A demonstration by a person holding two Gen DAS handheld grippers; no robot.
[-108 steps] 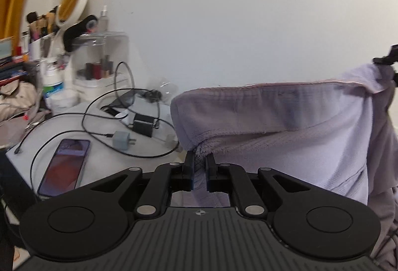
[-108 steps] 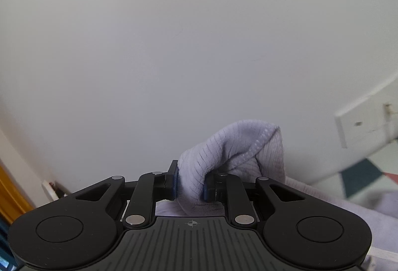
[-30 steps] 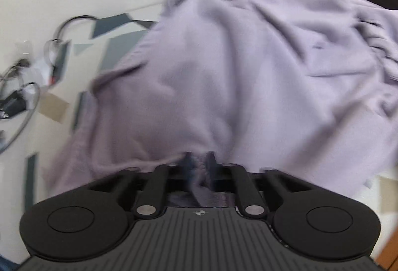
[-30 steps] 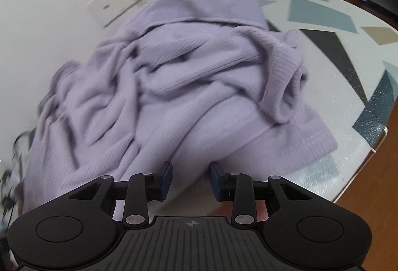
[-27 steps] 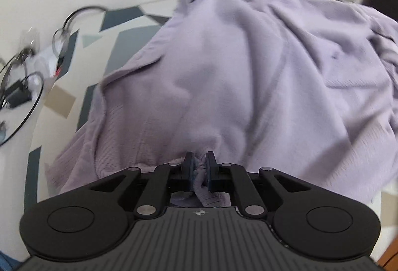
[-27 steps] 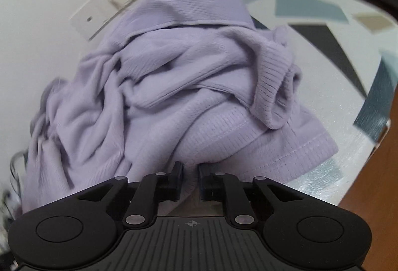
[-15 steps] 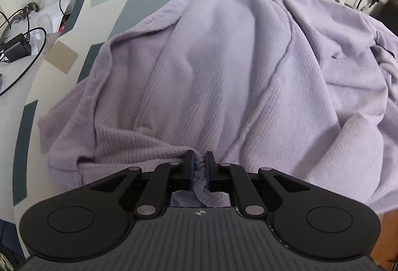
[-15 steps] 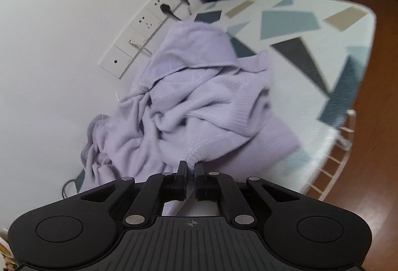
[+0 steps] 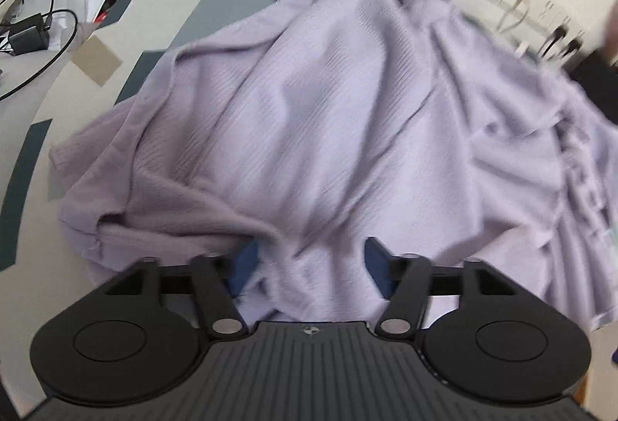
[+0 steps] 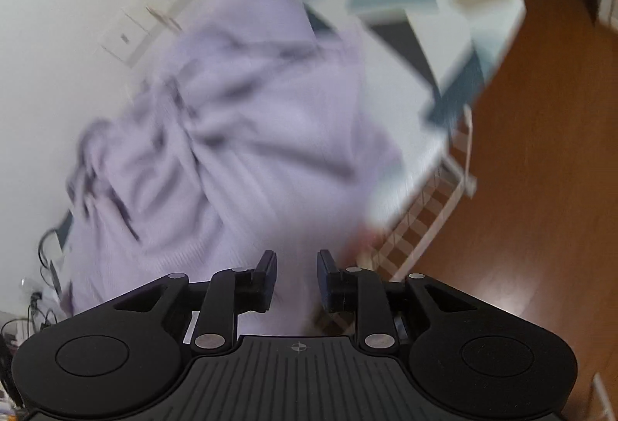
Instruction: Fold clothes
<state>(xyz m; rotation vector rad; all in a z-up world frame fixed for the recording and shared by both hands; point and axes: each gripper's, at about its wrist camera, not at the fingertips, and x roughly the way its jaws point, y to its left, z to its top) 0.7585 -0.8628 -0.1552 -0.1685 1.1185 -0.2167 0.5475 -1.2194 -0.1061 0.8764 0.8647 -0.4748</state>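
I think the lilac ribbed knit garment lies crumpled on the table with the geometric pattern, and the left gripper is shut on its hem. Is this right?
Not quite. The left gripper is not shut on the hem: its jaws have just been opening and stand wide apart, the cloth loose between them, as the left wrist view shows. The lilac ribbed knit garment does lie crumpled on the geometric-patterned table.

Right wrist view smeared: my crumpled lilac ribbed knit garment point(image 10: 239, 135) shows no detail. White wall sockets point(image 10: 154, 15) blurred. Garment hides most of the patterned desk point(image 9: 96, 58).
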